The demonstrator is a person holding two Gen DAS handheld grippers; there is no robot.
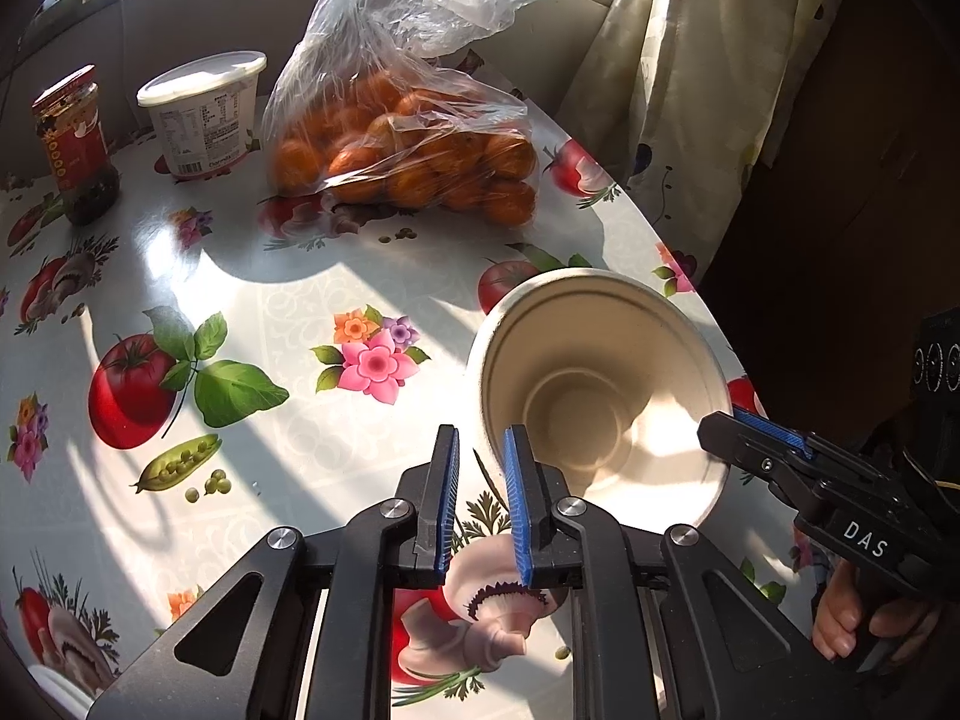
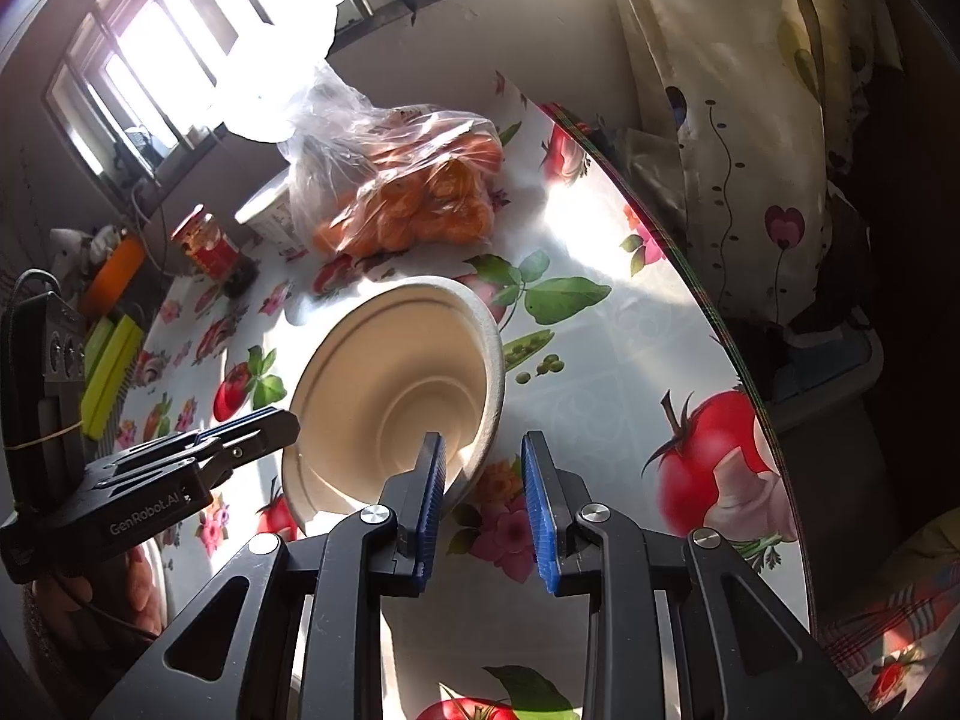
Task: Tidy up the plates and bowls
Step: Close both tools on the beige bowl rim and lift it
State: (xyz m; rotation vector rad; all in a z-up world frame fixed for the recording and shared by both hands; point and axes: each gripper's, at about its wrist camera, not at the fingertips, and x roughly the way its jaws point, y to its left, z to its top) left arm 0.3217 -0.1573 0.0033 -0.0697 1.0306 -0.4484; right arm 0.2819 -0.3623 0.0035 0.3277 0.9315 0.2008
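A beige pulp bowl [image 1: 606, 360] [image 2: 396, 372] stands tilted near the table's right edge, its opening turned toward the cameras. It seems to rest in a second bowl of the same kind [image 2: 300, 492]. My left gripper [image 1: 482, 432] [image 2: 291, 420] straddles the bowl's left rim. One pad is over the inside and one outside, and tablecloth shows in the narrow gap. My right gripper [image 2: 483, 438] [image 1: 714, 426] straddles the opposite rim. Its left finger [image 2: 429, 480] lies against the bowl's inside, while the other pad stands off the wall.
A plastic bag of oranges [image 1: 408, 150], a white lidded tub [image 1: 204, 114] and a red-labelled jar [image 1: 75, 144] stand at the back of the table. The table edge [image 1: 660, 228] curves close behind the bowl, with a flowered curtain [image 1: 690, 90] beyond. A hand [image 1: 840, 624] holds the right gripper.
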